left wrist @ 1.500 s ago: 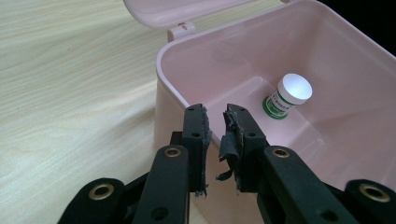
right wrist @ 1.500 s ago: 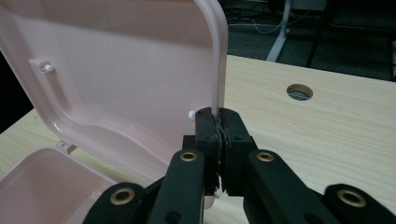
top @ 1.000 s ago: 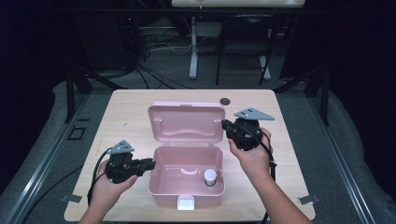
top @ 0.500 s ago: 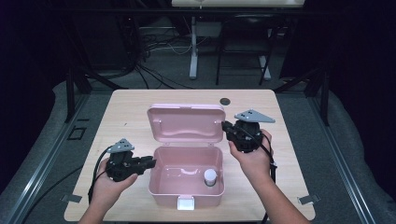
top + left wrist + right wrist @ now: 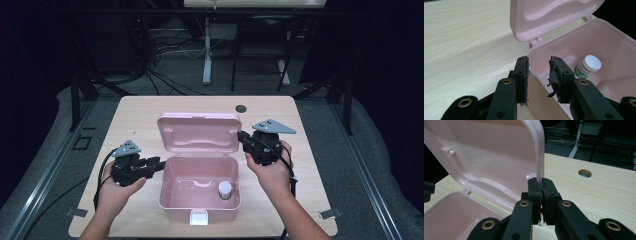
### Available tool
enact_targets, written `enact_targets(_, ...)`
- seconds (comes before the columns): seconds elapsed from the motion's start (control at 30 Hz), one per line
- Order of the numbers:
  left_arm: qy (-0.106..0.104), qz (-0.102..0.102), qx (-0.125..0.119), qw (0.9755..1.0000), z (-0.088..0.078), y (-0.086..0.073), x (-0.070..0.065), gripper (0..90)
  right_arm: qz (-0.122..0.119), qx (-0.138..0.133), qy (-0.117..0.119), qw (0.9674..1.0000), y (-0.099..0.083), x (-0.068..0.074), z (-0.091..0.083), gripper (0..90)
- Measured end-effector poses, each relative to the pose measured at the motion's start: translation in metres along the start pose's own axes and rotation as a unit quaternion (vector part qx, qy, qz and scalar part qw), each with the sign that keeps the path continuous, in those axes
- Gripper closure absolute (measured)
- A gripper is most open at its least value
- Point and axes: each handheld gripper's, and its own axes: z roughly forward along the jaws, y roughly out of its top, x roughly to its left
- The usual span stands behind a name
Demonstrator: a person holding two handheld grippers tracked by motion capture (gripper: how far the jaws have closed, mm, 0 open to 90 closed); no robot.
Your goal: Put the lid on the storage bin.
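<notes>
A pink plastic box (image 5: 200,210) stands open on the table, its lid (image 5: 199,132) upright. Inside, at the right, stands a small white-capped bottle (image 5: 225,189) with a green label (image 5: 589,65). My right gripper (image 5: 242,136) is shut on the lid's right edge; the right gripper view shows the pads (image 5: 541,185) pinching the rim of the lid (image 5: 486,150). My left gripper (image 5: 159,165) is at the box's left wall. Its jaws (image 5: 539,67) have just been opening and now straddle the wall's rim (image 5: 614,50) with a gap.
The light wooden table (image 5: 140,115) has a round cable hole (image 5: 241,108) behind the lid, also seen beyond the right gripper (image 5: 584,173). Bare tabletop lies left and right of the box. Dark floor, cables and a desk leg lie beyond the far edge.
The left gripper's jaws have spread apart at the box's left wall. The right hand and the lid have stayed in place.
</notes>
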Motion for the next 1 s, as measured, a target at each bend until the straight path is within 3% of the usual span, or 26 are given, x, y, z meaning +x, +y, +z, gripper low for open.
enact_targets(0.13, 0.000, -0.008, -0.006, 1.0000, -0.001, 0.004, 0.002, 63.4, -0.002, 0.000, -0.001, 1.0000, 0.000, 0.001, 0.000, 86.9)
enact_targets(0.43, -0.002, -0.004, -0.022, 0.9997, -0.007, 0.016, 0.004, 66.0, 0.001, 0.001, 0.000, 1.0000, -0.001, 0.001, -0.002, 86.6)
enact_targets(1.0, 0.037, 0.015, -0.066, 0.9970, -0.018, 0.043, 0.002, 68.4, 0.000, 0.001, 0.002, 1.0000, -0.001, 0.001, -0.003, 86.5)
